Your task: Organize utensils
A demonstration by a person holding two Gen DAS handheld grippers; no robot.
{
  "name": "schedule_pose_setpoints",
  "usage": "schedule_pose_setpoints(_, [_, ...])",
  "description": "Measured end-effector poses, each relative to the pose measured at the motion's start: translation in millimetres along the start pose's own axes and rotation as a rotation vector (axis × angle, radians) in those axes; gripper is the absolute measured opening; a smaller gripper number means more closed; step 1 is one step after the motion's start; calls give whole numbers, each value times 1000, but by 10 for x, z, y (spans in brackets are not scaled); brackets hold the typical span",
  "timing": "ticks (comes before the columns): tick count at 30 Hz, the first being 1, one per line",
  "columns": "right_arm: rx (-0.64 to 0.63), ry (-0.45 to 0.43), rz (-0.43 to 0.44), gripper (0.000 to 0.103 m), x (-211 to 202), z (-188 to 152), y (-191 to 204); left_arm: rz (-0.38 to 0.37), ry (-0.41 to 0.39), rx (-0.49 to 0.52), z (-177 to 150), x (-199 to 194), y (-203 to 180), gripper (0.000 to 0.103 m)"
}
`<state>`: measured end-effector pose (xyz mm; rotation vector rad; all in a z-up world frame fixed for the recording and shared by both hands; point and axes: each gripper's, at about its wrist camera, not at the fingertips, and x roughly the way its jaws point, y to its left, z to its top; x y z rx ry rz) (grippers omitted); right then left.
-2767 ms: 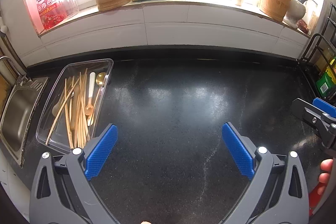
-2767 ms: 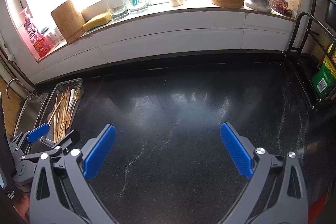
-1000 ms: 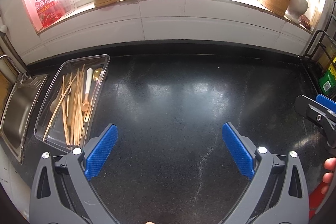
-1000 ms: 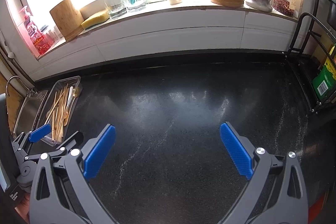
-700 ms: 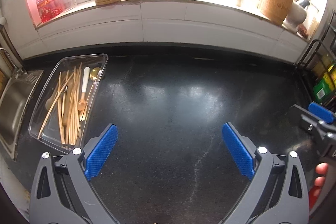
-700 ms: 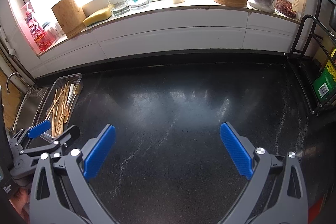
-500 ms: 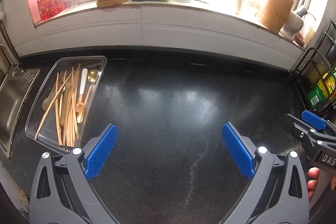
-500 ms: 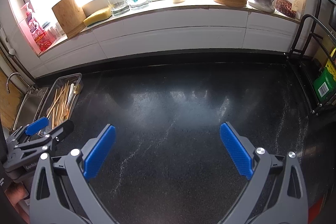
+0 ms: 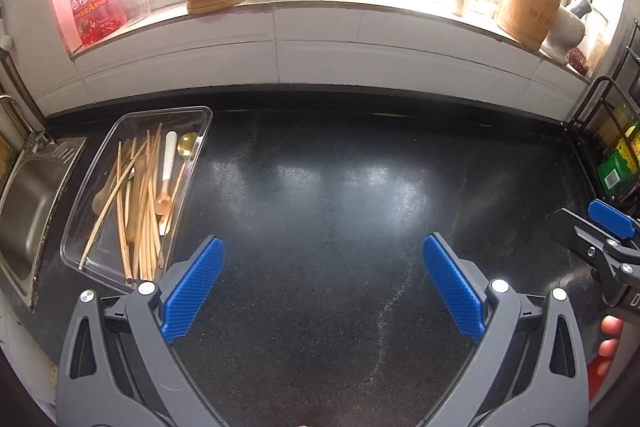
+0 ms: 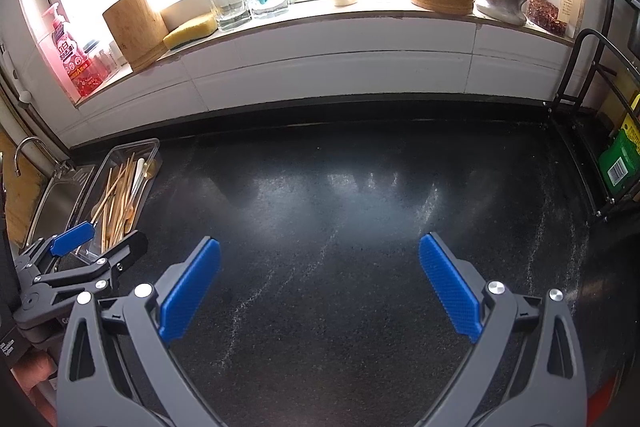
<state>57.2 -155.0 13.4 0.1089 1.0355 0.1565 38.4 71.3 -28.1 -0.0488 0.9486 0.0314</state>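
Left tongs (image 9: 322, 281) swung right; chopsticks (image 9: 140, 211) point toward windowsill (image 9: 320, 11).

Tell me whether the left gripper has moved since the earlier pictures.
Yes. In the right wrist view the left gripper now reaches farther right and forward, overlapping the near end of the clear tray.

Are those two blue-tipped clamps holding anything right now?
No. The left hand-held gripper and right hand-held gripper are both open and empty; the utensils lie in the clear tray.
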Motion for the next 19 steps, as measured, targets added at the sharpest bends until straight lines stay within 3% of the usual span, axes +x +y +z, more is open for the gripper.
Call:
schedule_pose_setpoints(10, [-1, 1, 2, 96, 8, 8, -21, -3, -71, 12, -23, -117, -66, 97])
schedule_pose_setpoints(19, [1, -4, -2, 96, 13, 15, -35, 17, 2, 0, -33, 15, -22, 97])
